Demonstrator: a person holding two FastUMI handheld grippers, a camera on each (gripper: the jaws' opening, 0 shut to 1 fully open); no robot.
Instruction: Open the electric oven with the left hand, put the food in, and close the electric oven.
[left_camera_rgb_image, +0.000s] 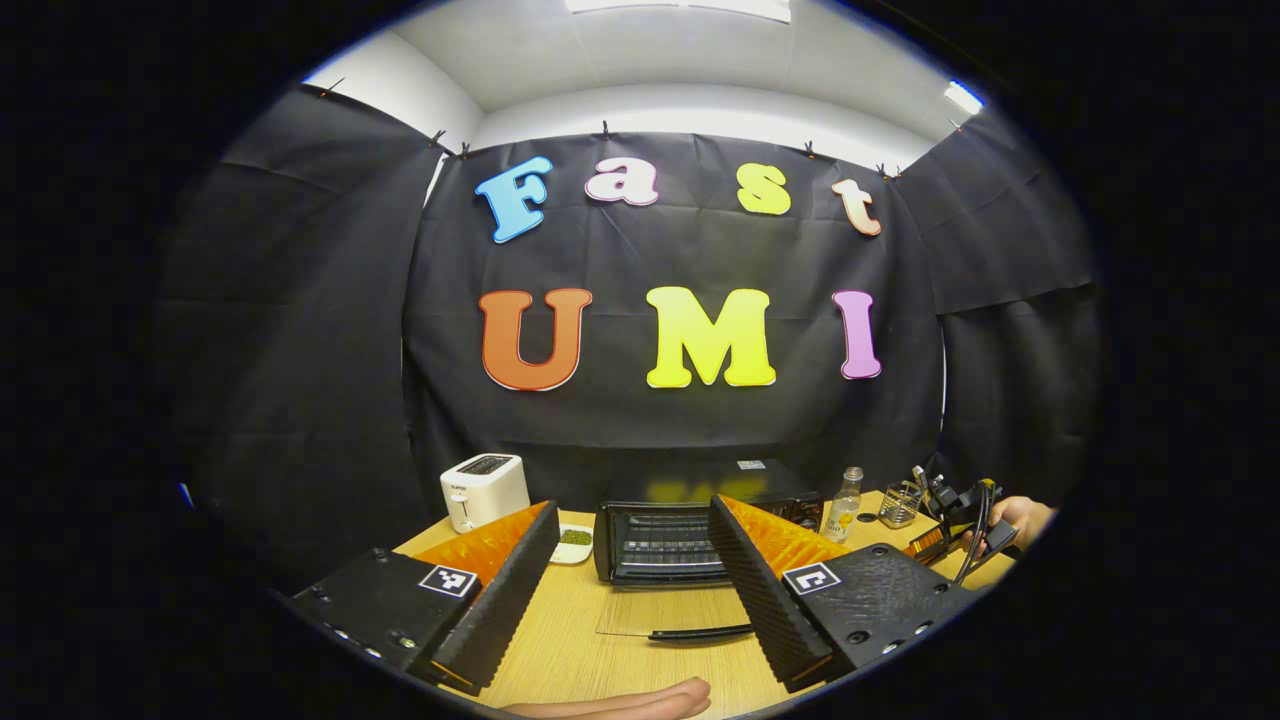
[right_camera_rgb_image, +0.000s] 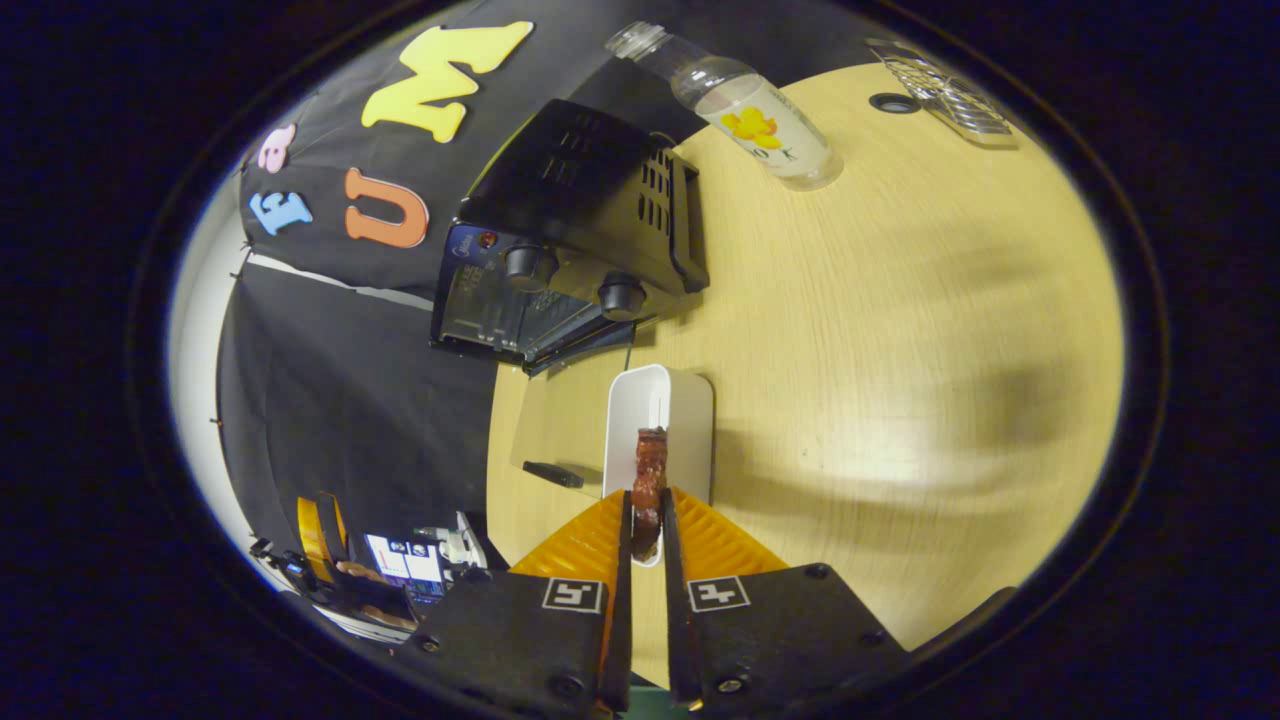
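The black electric oven (left_camera_rgb_image: 660, 540) stands mid-table with its glass door (left_camera_rgb_image: 670, 612) folded down flat and the rack inside visible. My left gripper (left_camera_rgb_image: 633, 507) is open, its fingers spread wide in front of the oven with nothing between them. In the right gripper view the oven (right_camera_rgb_image: 570, 250) is seen from its knob side, the lowered door (right_camera_rgb_image: 560, 430) in front of it. My right gripper (right_camera_rgb_image: 647, 500) is shut on a brown piece of food (right_camera_rgb_image: 650, 470), held over a white oblong dish (right_camera_rgb_image: 665, 410) on the table.
A white toaster (left_camera_rgb_image: 485, 490) and a small plate of green stuff (left_camera_rgb_image: 575, 540) sit left of the oven. A clear bottle (left_camera_rgb_image: 845, 505) and a glass (left_camera_rgb_image: 900, 505) stand to its right. A hand (left_camera_rgb_image: 1020, 518) holds the right gripper far right.
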